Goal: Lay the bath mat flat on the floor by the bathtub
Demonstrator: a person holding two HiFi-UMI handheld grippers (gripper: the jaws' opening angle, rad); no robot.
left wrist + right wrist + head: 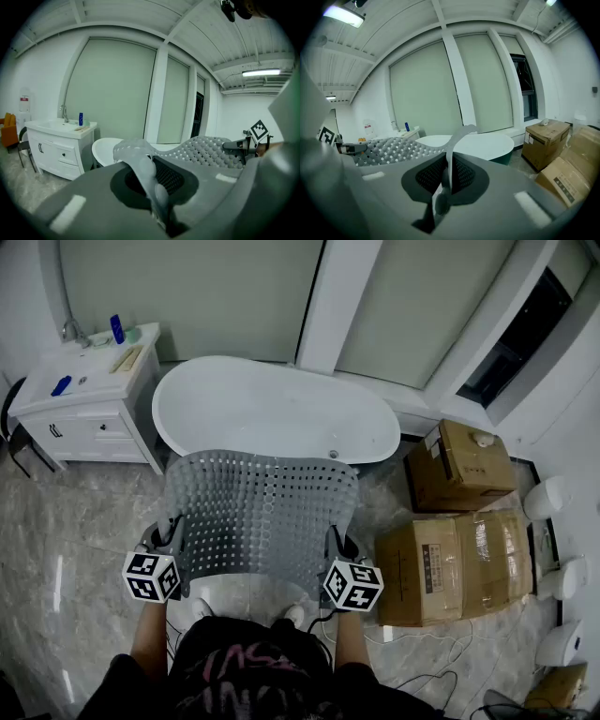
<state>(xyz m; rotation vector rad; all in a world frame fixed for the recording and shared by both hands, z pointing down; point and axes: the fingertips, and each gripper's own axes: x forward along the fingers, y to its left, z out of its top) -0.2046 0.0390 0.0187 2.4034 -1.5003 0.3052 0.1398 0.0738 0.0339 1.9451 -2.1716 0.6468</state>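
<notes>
A grey perforated bath mat [258,517] hangs spread in the air between my two grippers, in front of the white bathtub [272,409]. My left gripper [173,540] is shut on the mat's left edge, and my right gripper [337,547] is shut on its right edge. In the left gripper view the mat's edge [145,164] runs pinched between the jaws of the left gripper [157,197]. In the right gripper view a thin fold of mat [452,154] stands up between the jaws of the right gripper [443,192]. The floor under the mat is hidden.
A white vanity cabinet [89,404] with a sink and bottles stands left of the tub. Cardboard boxes [455,540] are stacked on the right, with white round fixtures [548,498] along the right wall. Marble floor [75,540] shows at the left. Cables [441,652] lie near the boxes.
</notes>
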